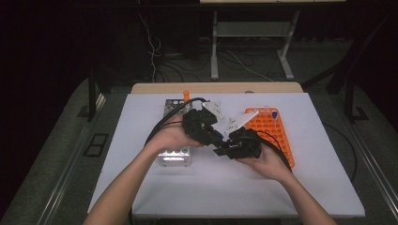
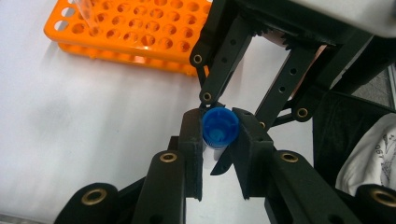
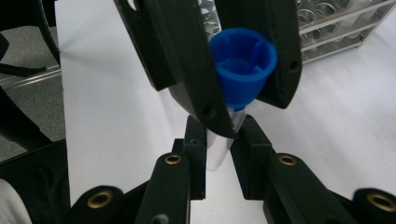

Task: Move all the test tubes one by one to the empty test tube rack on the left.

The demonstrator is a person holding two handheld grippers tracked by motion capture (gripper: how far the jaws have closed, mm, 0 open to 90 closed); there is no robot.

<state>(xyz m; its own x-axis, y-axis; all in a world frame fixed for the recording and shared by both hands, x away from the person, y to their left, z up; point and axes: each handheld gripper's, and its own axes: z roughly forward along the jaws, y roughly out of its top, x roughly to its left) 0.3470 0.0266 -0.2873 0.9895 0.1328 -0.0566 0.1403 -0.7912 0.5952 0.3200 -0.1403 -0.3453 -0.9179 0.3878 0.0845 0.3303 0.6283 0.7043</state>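
Orange rack (image 1: 272, 131) on the right half of the white table (image 1: 187, 187); one blue-capped tube (image 1: 274, 113) stands at its far end, and most wells seen in the left gripper view are vacant. A clear tube (image 2: 86, 16) rises from the far left of that rack there. Metal rack (image 1: 174, 157) lies left of centre; an orange-capped tube (image 1: 186, 95) stands at its far end.

Both grippers meet above mid-table, between the two racks. Left gripper (image 2: 219, 140) jaws clamped on the blue cap (image 2: 219, 127) of a tube. Right gripper (image 3: 218, 154) jaws clamped on the same tube's clear body (image 3: 218, 151), at its lower, tapering end. In the right gripper view the blue cap (image 3: 243, 63) sits between the left gripper's pads, just beyond.

The tube's long axis runs from one gripper to the other, cap toward the left gripper, tip toward the right; whether it is tilted against the table I cannot tell.

Room: bare white table near the person and to the left; racks close on both sides of the grippers. Table edges well apart from the grippers.
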